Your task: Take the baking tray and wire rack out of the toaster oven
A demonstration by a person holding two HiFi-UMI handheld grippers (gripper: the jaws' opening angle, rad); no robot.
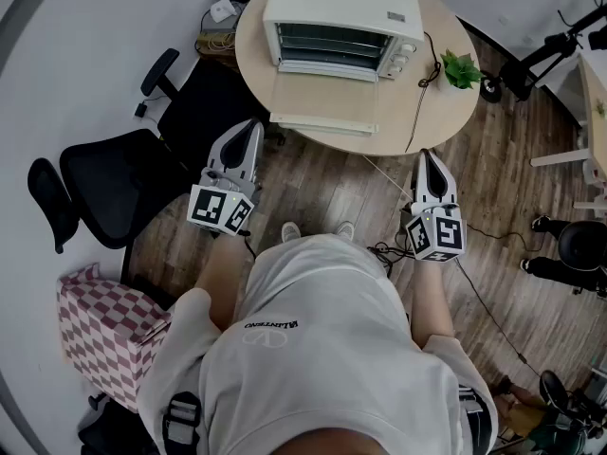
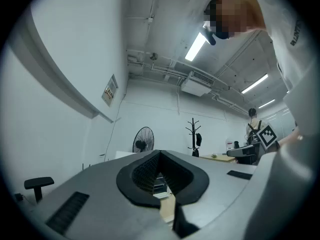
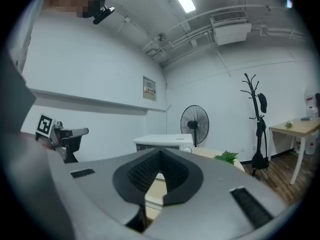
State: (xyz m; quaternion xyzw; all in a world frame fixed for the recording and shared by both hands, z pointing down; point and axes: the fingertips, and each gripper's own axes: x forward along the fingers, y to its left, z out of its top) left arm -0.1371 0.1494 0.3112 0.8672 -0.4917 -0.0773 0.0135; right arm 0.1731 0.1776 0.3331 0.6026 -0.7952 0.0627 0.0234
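Observation:
A white toaster oven (image 1: 341,27) stands at the back of a round wooden table (image 1: 446,102); thin rack bars show in its dark front (image 1: 332,38), and I cannot make out the baking tray. A pale flat slab (image 1: 322,123) lies at the table's near edge. My left gripper (image 1: 254,126) hovers shut and empty just short of that edge. To the right, below the rim, my right gripper (image 1: 424,154) is also shut with nothing in it. The right gripper view has the oven (image 3: 162,143) just above its closed jaws; the left gripper view shows only a sliver of it (image 2: 159,186).
A black office chair (image 1: 104,188) stands left of the table and a checkered bag (image 1: 100,330) lies on the floor beside me. A small green plant (image 1: 461,68) sits at the table's right edge. Cables run over the wooden floor (image 1: 493,292). A standing fan (image 3: 194,124) is behind.

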